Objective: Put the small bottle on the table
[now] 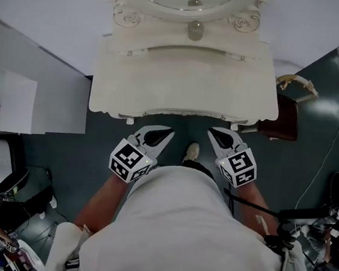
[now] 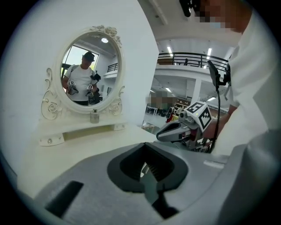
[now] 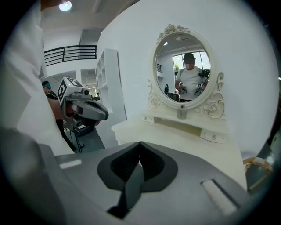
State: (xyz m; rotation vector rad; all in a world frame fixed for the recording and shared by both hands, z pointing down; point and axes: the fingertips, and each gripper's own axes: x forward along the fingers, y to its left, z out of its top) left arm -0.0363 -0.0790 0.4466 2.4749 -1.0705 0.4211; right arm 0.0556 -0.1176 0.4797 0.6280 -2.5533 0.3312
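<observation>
The small greyish bottle [image 1: 195, 30] stood on the narrow shelf [image 3: 184, 121] under the oval mirror [image 3: 186, 72] of the cream-white carved dressing table [image 1: 181, 84], at the top centre of the head view. Both grippers were just below the table's lower edge in that view, well apart from the bottle. The left gripper [image 1: 160, 136] had its jaws pressed together with nothing between them, and the right gripper [image 1: 221, 139] the same. The print to be seen was black-and-white square markers on the cubes [image 1: 131, 160]. Only the gripper views showed the mirror glass, which reflected a person [image 3: 189, 81] in a white shirt and dark cap. Only the head view showed the dark floor [image 1: 100, 154] and a dark brown object [image 1: 284, 117] at the table's right.
</observation>
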